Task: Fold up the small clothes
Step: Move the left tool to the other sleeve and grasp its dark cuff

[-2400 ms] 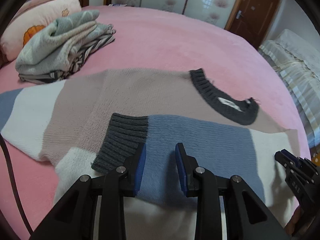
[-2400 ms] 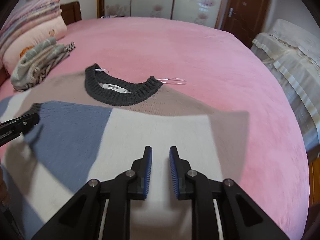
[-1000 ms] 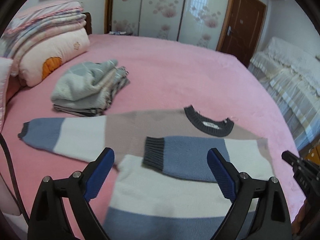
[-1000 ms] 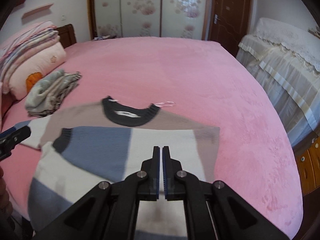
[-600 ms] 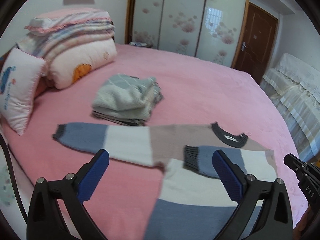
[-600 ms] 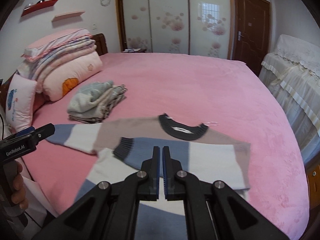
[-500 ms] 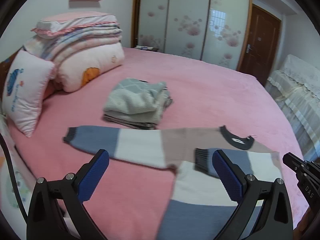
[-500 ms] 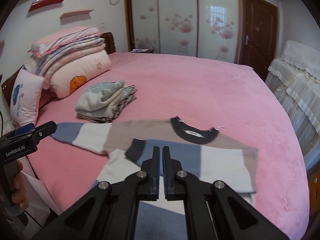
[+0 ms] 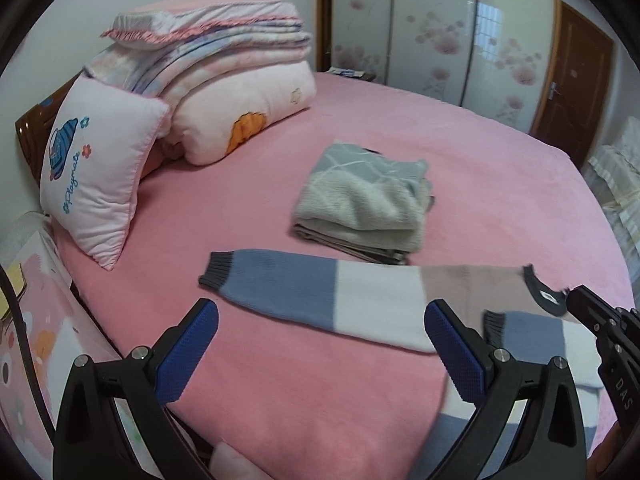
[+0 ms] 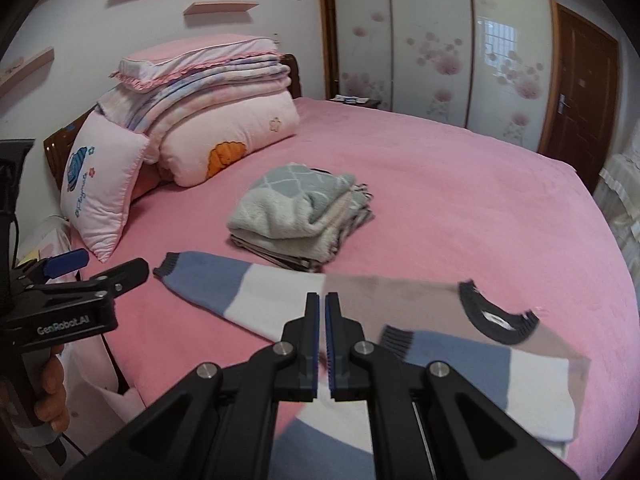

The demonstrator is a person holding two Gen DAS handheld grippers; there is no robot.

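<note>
A knitted sweater (image 9: 372, 300) (image 10: 440, 320) in blue, white and beige blocks with dark grey cuffs and collar lies flat on the pink bed. One sleeve (image 10: 452, 356) is folded across its body; the other sleeve (image 9: 288, 284) (image 10: 224, 284) stretches out to the left. My left gripper (image 9: 320, 344) hovers wide open above the bed near the outstretched sleeve, holding nothing. My right gripper (image 10: 322, 332) is shut and empty, above the sweater's middle. In the left wrist view the right gripper (image 9: 600, 332) shows at the right edge; in the right wrist view the left gripper (image 10: 80, 276) shows at the left edge.
A pile of folded grey and striped clothes (image 9: 364, 204) (image 10: 300, 216) sits just behind the sweater. Pillows and stacked quilts (image 9: 208, 80) (image 10: 200, 112) fill the bed's left end. A wardrobe (image 10: 440, 40) and a brown door (image 10: 580, 80) stand behind. A hand (image 10: 52, 392) holds the left gripper.
Both grippers have drawn back and swung left, away from the sweater. The outstretched left sleeve and the pillows have come into full view. Left jaws stay wide, right jaws stay shut.
</note>
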